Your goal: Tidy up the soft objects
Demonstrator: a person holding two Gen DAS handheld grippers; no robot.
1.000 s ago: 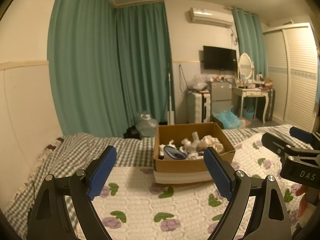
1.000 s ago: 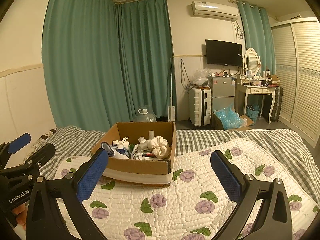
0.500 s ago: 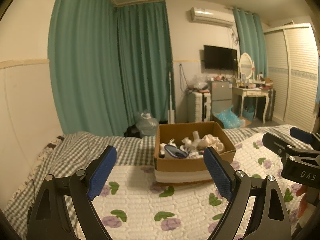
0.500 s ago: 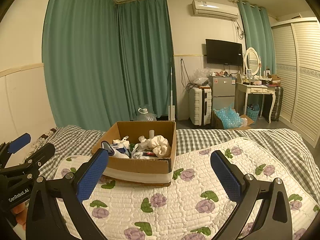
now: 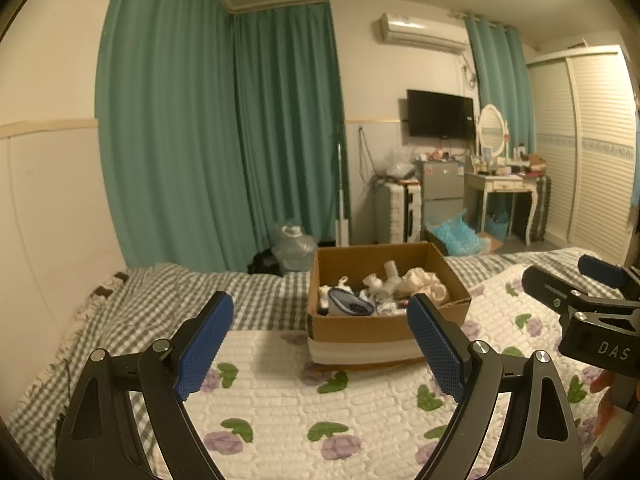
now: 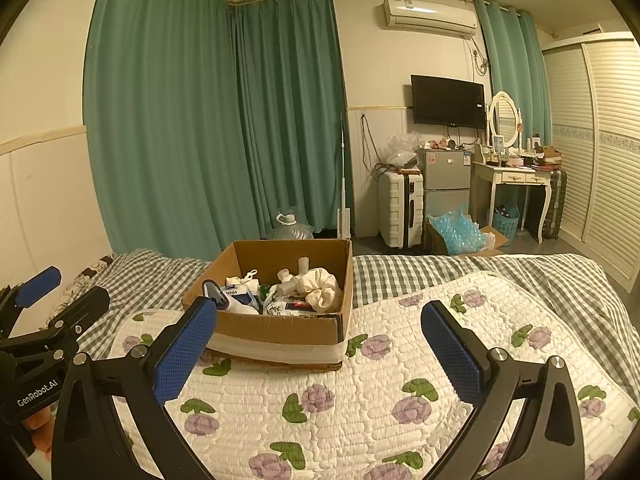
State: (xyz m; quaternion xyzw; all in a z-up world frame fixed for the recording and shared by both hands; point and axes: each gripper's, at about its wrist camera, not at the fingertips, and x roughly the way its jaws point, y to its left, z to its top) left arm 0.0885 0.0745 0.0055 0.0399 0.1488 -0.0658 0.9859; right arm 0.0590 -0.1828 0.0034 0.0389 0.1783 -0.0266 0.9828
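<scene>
An open cardboard box (image 5: 360,326) stands on the bed's floral quilt (image 5: 304,408); it also shows in the right wrist view (image 6: 280,330). Inside lie a cream cloth bundle (image 6: 322,288), a blue-and-white item (image 6: 224,298) and small white things. My left gripper (image 5: 320,344) is open and empty, held above the quilt short of the box. My right gripper (image 6: 320,354) is open and empty, also short of the box, to its right. Each gripper shows at the edge of the other's view (image 5: 584,308) (image 6: 44,320).
A grey checked blanket (image 6: 460,276) covers the bed's far part. Green curtains (image 6: 200,120) hang behind. A white suitcase (image 6: 400,208), small fridge (image 6: 444,184), dressing table (image 6: 512,184) and a box of blue plastic (image 6: 460,232) stand on the floor beyond the bed.
</scene>
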